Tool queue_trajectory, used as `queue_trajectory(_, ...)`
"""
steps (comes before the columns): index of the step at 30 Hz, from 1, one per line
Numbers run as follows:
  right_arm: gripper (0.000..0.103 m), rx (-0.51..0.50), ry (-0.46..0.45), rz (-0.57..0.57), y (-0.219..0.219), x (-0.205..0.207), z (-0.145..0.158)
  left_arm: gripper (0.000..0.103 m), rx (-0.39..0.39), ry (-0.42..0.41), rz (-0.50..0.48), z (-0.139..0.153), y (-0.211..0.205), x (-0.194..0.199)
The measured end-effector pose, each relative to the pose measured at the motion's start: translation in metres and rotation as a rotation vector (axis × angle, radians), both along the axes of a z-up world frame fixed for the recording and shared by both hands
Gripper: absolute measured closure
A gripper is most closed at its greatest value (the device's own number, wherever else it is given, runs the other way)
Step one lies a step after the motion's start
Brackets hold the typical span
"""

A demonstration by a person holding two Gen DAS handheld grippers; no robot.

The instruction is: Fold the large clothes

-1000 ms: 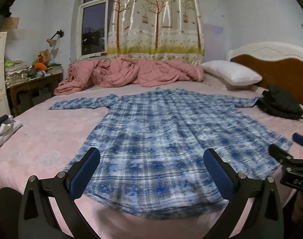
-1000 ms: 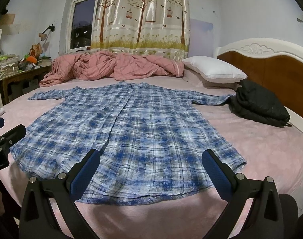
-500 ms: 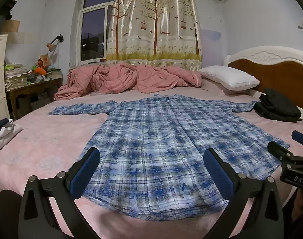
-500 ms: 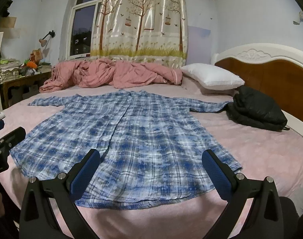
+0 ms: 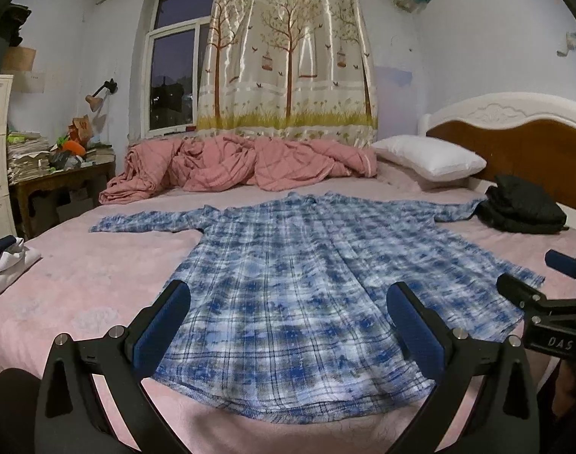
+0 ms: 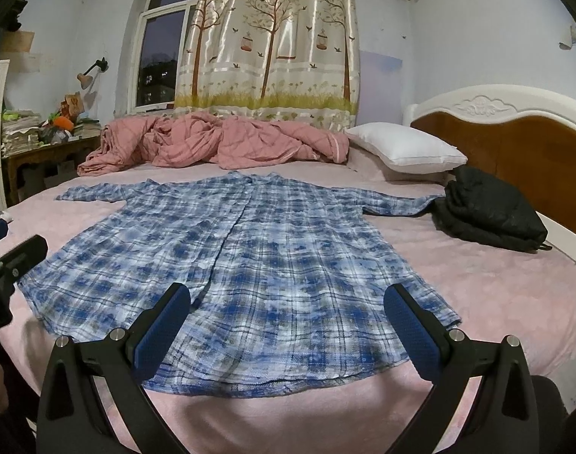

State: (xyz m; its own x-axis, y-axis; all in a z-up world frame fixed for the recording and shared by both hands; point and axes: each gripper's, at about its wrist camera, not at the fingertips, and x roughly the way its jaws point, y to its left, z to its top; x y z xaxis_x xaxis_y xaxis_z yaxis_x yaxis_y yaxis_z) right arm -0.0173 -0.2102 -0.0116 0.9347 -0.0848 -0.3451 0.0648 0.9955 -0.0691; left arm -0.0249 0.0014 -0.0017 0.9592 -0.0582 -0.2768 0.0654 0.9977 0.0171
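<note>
A large blue and white plaid shirt (image 5: 306, 276) lies spread flat on the pink bed, hem toward me, sleeves stretched out to both sides; it also shows in the right wrist view (image 6: 250, 265). My left gripper (image 5: 288, 325) is open and empty, hovering above the hem on the shirt's left half. My right gripper (image 6: 288, 325) is open and empty, above the hem on the right half. The right gripper shows at the right edge of the left wrist view (image 5: 541, 302). The left gripper shows at the left edge of the right wrist view (image 6: 11, 261).
A crumpled pink quilt (image 5: 231, 166) and a white pillow (image 5: 427, 157) lie at the far side of the bed (image 5: 79, 283). A black folded garment (image 6: 488, 212) lies by the right sleeve. White clothes (image 5: 4, 268) lie at the bed's left edge. A cluttered side table (image 5: 53, 178) stands left.
Both grippers have dropped lower and tilted up toward the room, so the shirt looks flatter and sits lower in the frames. The shirt has not moved. Both jaws stay open.
</note>
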Motion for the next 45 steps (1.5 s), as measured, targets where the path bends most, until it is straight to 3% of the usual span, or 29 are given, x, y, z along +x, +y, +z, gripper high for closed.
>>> queue_trajectory(15, 0.0, 0.003, 0.008, 0.004, 0.0, -0.001, -0.001, 0.0, -0.011, 0.05, -0.011, -0.004, 0.004, 0.008)
queue_trajectory(27, 0.0, 0.022, 0.027, 0.045, 0.003, -0.001, -0.002, 0.0, 0.023, 0.005, 0.014, -0.004, -0.001, 0.003)
queue_trajectory(34, 0.0, 0.026, 0.03, 0.023, 0.0, 0.001, -0.002, 0.0, -0.016, -0.06, 0.032, -0.001, 0.003, -0.002)
queue_trajectory(40, 0.0, 0.027, 0.029, 0.028, 0.0, 0.001, -0.002, 0.0, 0.013, -0.032, 0.036, -0.001, 0.001, 0.001)
queue_trajectory(45, 0.0, 0.029, 0.018, 0.025, -0.001, 0.0, 0.0, 0.0, 0.025, -0.058, 0.055, -0.002, -0.001, -0.004)
